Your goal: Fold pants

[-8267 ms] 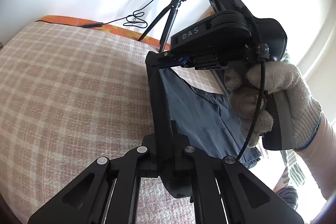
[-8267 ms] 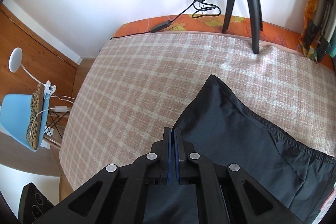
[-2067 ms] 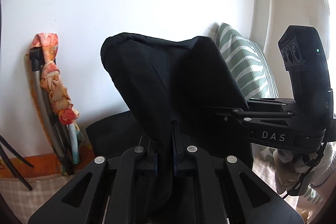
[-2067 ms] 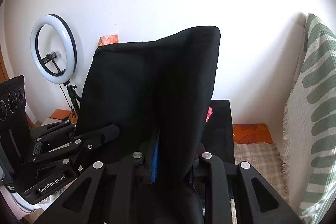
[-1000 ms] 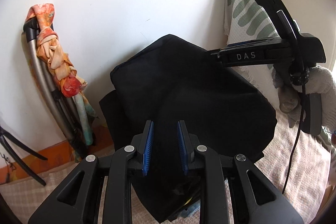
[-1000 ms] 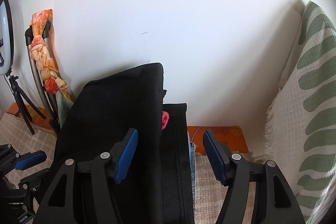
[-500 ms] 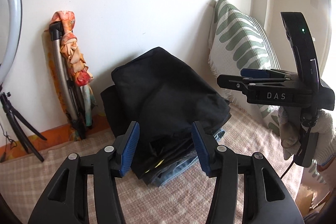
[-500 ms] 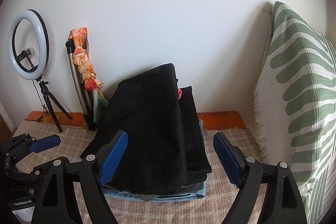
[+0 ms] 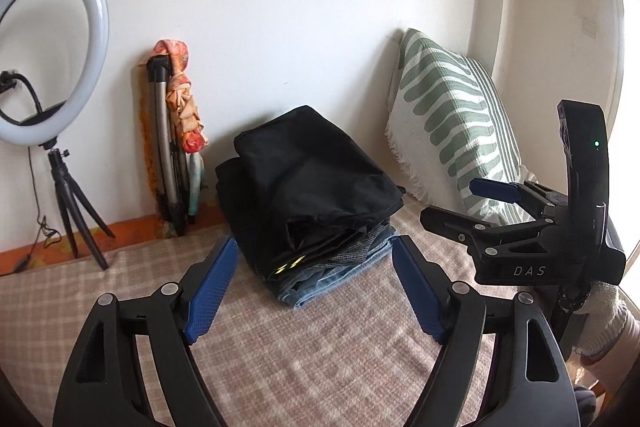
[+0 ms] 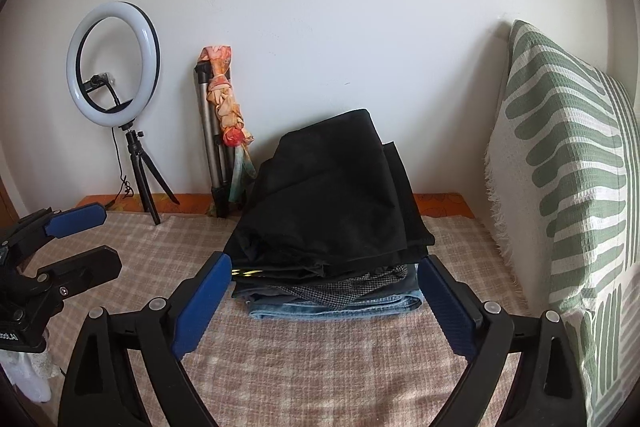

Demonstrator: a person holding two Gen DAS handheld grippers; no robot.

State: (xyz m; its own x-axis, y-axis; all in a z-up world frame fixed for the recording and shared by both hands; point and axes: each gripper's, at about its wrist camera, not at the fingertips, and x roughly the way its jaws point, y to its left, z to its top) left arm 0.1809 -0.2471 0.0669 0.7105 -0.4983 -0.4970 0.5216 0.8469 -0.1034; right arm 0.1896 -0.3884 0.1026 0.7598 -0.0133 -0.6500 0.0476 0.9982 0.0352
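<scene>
Folded black pants [image 9: 316, 183] [image 10: 332, 195] lie on top of a stack of folded clothes, with a checked piece and blue jeans [image 10: 336, 303] beneath, on the plaid bed by the wall. My left gripper [image 9: 314, 267] hangs short of the stack, its jaws opening with nothing between the blue pads. My right gripper [image 10: 324, 285] also sits back from the stack, jaws still opening wide and empty. The right gripper [image 9: 460, 203] shows at the right of the left wrist view, and the left gripper [image 10: 86, 239] at the left edge of the right wrist view.
A green-striped pillow [image 9: 448, 131] [image 10: 568, 195] leans on the wall right of the stack. A ring light on a tripod [image 9: 52, 67] [image 10: 114, 67] and a folded stand wrapped in orange cloth [image 9: 176, 131] [image 10: 224, 131] are left of it. Plaid bedcover [image 9: 320, 347] spreads in front.
Both grippers let go of the black pants, opened wider and drew back from the stack, which now looks smaller and farther away in both views.
</scene>
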